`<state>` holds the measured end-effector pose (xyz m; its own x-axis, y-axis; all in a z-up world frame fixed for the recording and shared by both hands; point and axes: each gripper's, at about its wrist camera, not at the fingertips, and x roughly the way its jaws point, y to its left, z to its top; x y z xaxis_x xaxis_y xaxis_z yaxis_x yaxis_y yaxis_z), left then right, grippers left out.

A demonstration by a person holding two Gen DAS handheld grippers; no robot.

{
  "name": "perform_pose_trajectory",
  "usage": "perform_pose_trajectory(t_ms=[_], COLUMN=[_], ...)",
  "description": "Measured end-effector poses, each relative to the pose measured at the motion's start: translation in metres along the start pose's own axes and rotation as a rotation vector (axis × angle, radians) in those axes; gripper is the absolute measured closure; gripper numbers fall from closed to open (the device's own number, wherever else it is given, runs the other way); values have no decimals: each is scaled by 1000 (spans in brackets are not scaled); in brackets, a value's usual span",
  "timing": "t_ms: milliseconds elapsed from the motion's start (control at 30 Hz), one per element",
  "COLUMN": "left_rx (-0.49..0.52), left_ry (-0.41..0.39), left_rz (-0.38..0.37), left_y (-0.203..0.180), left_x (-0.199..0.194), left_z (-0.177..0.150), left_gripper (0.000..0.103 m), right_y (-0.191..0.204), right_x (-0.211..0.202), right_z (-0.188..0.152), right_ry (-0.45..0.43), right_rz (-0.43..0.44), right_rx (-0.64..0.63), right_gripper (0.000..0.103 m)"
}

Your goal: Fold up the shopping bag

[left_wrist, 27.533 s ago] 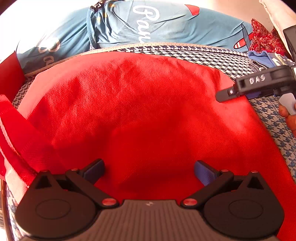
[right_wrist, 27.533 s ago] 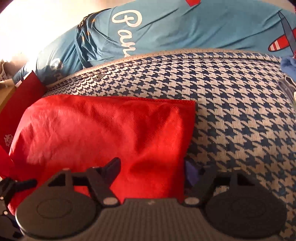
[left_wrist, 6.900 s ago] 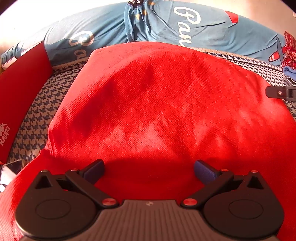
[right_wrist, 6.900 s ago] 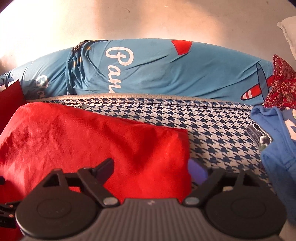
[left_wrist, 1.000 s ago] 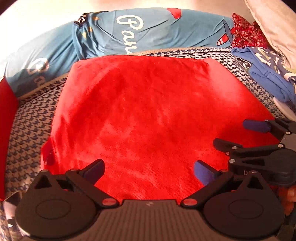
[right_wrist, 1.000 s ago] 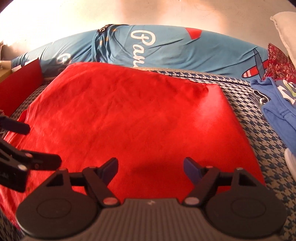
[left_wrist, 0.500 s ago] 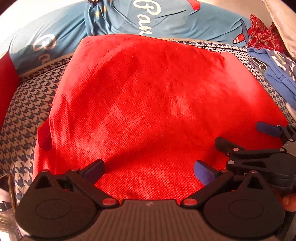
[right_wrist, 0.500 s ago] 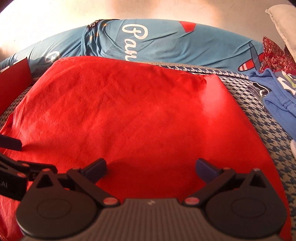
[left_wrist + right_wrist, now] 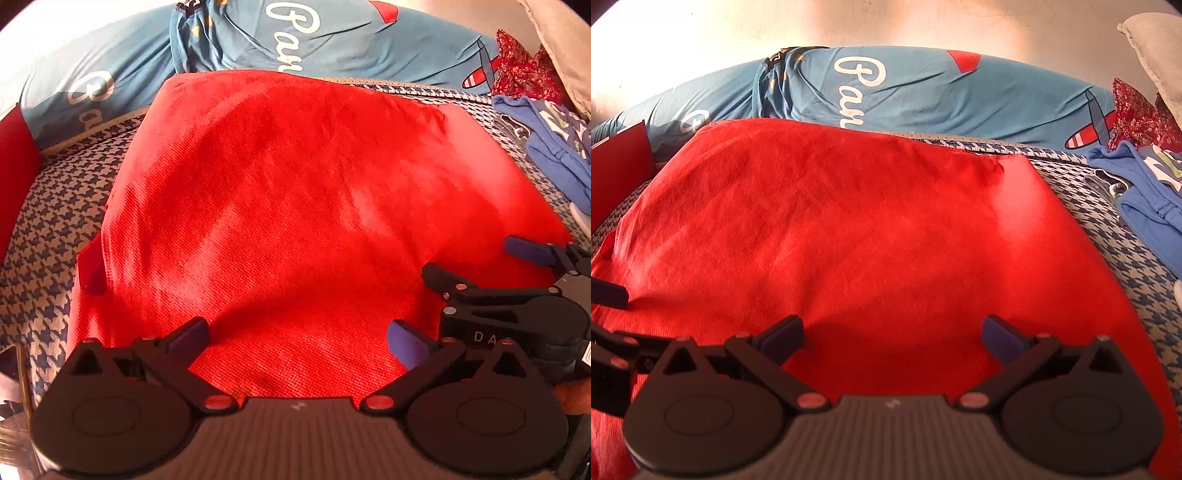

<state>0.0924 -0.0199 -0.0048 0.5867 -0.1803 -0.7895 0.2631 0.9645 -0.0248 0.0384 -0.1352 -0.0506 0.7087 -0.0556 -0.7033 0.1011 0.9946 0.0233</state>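
The red non-woven shopping bag [image 9: 295,206] lies flat on the houndstooth cover, seen again in the right wrist view [image 9: 849,236]. A handle loop [image 9: 90,273] sticks out at its left edge. My left gripper [image 9: 297,338] is open and empty over the bag's near edge. My right gripper [image 9: 892,338] is open and empty over the near right part of the bag. It also shows at the right of the left wrist view [image 9: 480,258], jaws apart. The left gripper's fingers [image 9: 607,293] show at the left of the right wrist view.
A blue pillow with white lettering [image 9: 905,92] lies behind the bag. Blue clothes [image 9: 1145,195] and a red patterned cloth [image 9: 1137,114] lie at the right. A dark red panel [image 9: 617,166] stands at the left. The houndstooth cover [image 9: 48,206] surrounds the bag.
Both grippers have moved a little closer and lower over the bag's near edge. The right gripper's jaws have opened wider than one second ago. The bag lies as before.
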Motion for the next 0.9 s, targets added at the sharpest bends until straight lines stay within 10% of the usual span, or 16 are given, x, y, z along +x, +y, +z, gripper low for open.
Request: perform_pose_trajectory(t_ms=[900], left_rx=[-61], left_ry=[-13], left_rz=[1], left_y=[11], left_x=[-2], left_z=[1], left_gripper=[6], right_y=[1], right_x=[1], right_z=[1], right_ry=[-5], right_rz=[-4], right_rx=[-1], right_gripper=[0])
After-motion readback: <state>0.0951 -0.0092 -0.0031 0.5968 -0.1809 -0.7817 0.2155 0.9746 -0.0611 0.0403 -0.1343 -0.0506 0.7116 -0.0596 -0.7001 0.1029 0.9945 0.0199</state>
